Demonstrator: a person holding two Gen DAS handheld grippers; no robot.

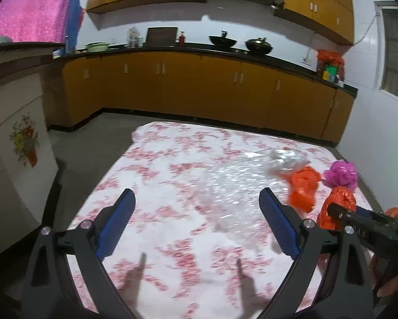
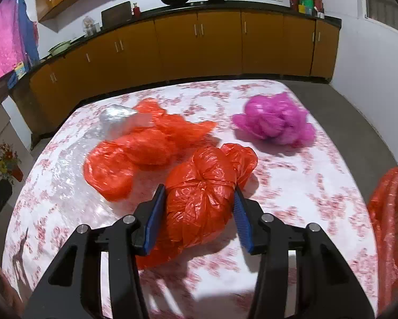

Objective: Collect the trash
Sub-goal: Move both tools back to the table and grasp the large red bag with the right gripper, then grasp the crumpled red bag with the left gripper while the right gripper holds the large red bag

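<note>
Table point(image 2: 292, 186): covered by a white cloth with pink-red floral print; a clear plastic sheet lies over part of it.

Orange basket point(image 2: 393, 228): at the table's right edge, only partly in frame.

Loose orange bag point(image 2: 135, 156): crumpled, lying flat left of centre, touching the silver wad.

Knotted orange bag point(image 2: 199, 199): bundled, near the front, between the right claw's point(image 2: 199, 214) blue pads, both of which press its sides.

Pink bag point(image 2: 276, 119): balled up, far right, apart from the orange ones.

Silver wad point(image 2: 116, 118): crumpled foil-like plastic, far left.

Left claw point(image 1: 196, 220): spread wide, nothing between its fingers, above bare cloth.
</note>
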